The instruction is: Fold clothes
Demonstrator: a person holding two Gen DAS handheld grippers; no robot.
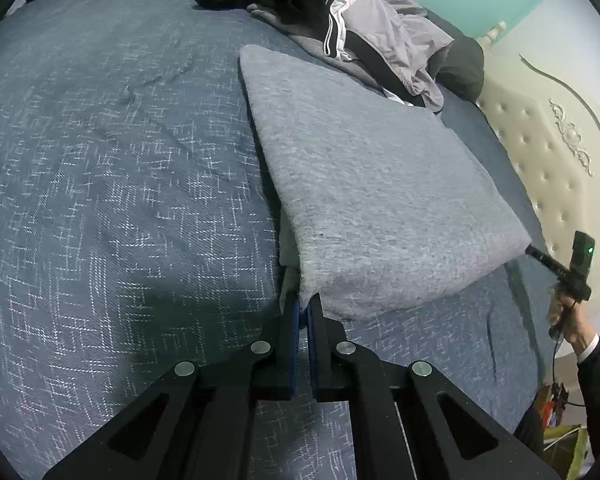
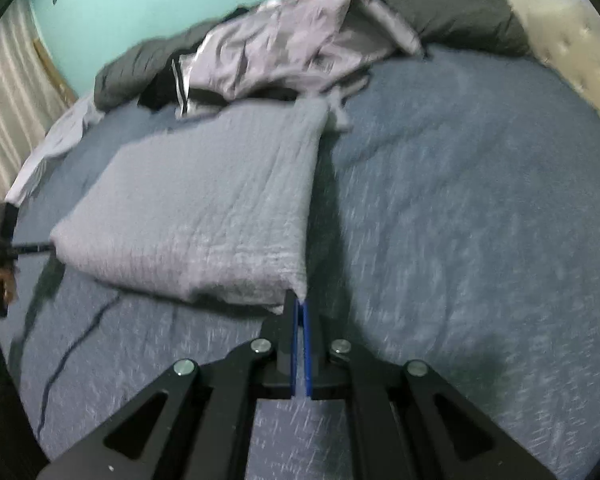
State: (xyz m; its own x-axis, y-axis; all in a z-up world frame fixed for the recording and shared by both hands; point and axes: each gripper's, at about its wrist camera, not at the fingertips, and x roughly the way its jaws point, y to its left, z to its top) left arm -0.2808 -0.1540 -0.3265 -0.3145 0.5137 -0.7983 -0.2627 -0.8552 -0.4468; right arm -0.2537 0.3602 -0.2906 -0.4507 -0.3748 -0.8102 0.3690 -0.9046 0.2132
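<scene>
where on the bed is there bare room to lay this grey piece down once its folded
Bare bedspread stretches wide beside the grey garment on the left gripper's side; another open stretch lies on the right gripper's side, toward the tufted headboard. It is crowded at the far edge, where the clothes pile touches the garment's far end.

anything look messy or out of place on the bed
Yes: behind the neatly folded grey garment, a heap of unfolded clothes lies crumpled near the dark pillow. Nothing looks spilled or damaged.
</scene>
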